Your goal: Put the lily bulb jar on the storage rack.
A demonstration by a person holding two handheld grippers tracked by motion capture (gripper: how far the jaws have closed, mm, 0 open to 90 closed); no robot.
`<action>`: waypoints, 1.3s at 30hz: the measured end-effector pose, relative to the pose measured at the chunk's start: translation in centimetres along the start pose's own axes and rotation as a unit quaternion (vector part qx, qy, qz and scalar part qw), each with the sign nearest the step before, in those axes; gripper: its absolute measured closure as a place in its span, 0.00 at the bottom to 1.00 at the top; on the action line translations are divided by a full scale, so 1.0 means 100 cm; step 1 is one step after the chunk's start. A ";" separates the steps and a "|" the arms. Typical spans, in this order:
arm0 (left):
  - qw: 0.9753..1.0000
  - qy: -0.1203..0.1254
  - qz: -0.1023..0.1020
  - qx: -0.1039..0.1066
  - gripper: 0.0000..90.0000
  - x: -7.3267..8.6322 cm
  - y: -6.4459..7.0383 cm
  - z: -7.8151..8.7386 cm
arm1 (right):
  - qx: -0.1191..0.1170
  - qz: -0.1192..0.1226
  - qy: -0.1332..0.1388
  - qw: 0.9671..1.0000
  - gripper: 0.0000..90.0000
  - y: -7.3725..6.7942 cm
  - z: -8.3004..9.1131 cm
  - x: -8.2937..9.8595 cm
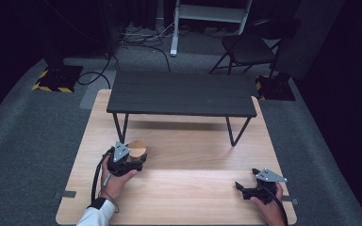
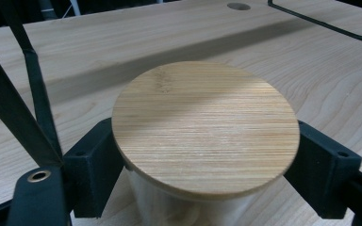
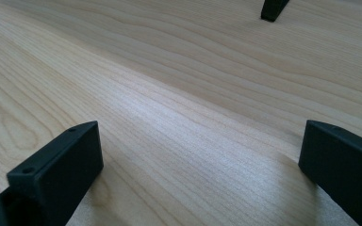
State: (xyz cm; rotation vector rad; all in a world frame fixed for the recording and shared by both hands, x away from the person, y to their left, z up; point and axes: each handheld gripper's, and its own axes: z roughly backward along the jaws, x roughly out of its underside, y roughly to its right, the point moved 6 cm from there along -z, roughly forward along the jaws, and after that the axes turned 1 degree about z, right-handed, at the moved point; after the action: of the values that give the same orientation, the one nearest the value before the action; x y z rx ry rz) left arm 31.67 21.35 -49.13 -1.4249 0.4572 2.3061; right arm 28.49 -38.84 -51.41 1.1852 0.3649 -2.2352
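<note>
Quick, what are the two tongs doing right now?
Left tongs: closed on the jar with the wooden lid.
Right tongs: open, holding nothing.

I see a low black bench (image 1: pixel 181 93) across the far table (image 1: pixel 179 193), and a folding chair (image 1: pixel 247 47) beyond, far right.

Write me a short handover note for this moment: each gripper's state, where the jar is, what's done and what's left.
Left gripper: jaws closed on the body of the jar just under its round bamboo lid, at the left-middle of the wooden table.
Right gripper: jaws open, holding nothing, low over bare wood at the right front.
Done: jar grasped; lid on.
Left: probably moving the jar; the black shelf behind it holds nothing.
</note>
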 end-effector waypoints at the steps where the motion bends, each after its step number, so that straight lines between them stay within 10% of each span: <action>1: 1.000 0.001 -0.001 0.000 0.26 0.000 -0.001 0.000 | -0.001 0.001 0.000 1.000 0.00 0.000 0.000 0.000; 19: 1.000 -0.001 -0.008 0.011 0.28 -0.004 -0.001 0.009 | -0.006 0.004 0.000 1.000 0.00 0.001 0.000 0.000; 39: 0.996 0.027 -0.038 0.082 0.28 -0.124 0.014 0.034 | -0.006 0.005 0.000 1.000 0.00 0.001 0.000 0.000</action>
State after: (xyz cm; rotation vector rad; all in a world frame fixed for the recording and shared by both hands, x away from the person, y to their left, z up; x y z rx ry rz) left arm 33.38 19.82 -36.44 -1.4023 0.5837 2.1233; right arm 28.53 -38.92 -51.41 1.1788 0.3724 -2.2215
